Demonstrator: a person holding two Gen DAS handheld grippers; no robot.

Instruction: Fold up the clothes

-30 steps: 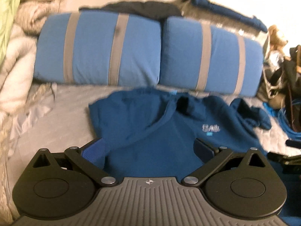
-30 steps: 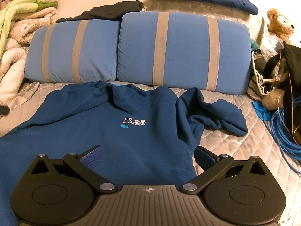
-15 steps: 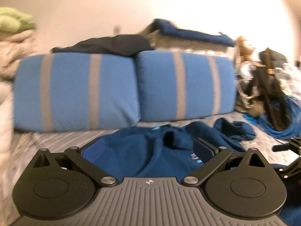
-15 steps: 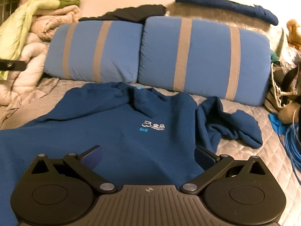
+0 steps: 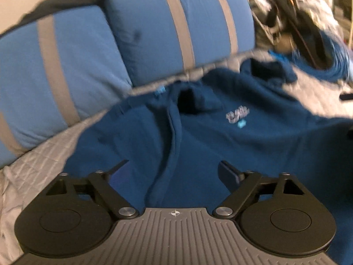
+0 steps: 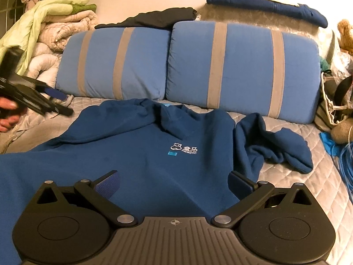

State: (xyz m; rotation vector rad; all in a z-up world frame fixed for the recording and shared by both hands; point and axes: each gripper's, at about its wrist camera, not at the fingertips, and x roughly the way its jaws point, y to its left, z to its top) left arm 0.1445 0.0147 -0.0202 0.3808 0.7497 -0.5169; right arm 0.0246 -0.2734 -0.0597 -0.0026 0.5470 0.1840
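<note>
While the right gripper [image 6: 174, 182] hangs low over the hem end of the navy sweatshirt [image 6: 136, 154], its jaws stand wide apart with nothing pinched; cloth only shows between and beyond them. The sweatshirt lies front-up on the grey quilted bedspread [image 6: 313, 176], its long axis running from the hem at 6 o'clock to the collar at 12 o'clock, so the neck points at the pillows. A small white logo [image 6: 184, 148] sits on the chest. One sleeve [image 6: 275, 145] is bunched in a heap at 2 o'clock; the other side spreads off toward 9 o'clock.

In the blurred left wrist view, the left gripper [image 5: 171, 172] is tilted over that same garment near a raised crease, and its jaws are closing, though the pads do not yet press on the fabric. From the right wrist view this gripper [image 6: 39, 97] appears at 9 o'clock, held in a hand [image 6: 8, 114] above the bedspread's edge.

Beyond the collar, two blue pillows [image 6: 242, 66] with grey stripes stand side by side. At 10 o'clock is a pile of pale blankets [image 6: 59, 24]; at 3 o'clock, a coil of blue cable [image 6: 346, 165].
</note>
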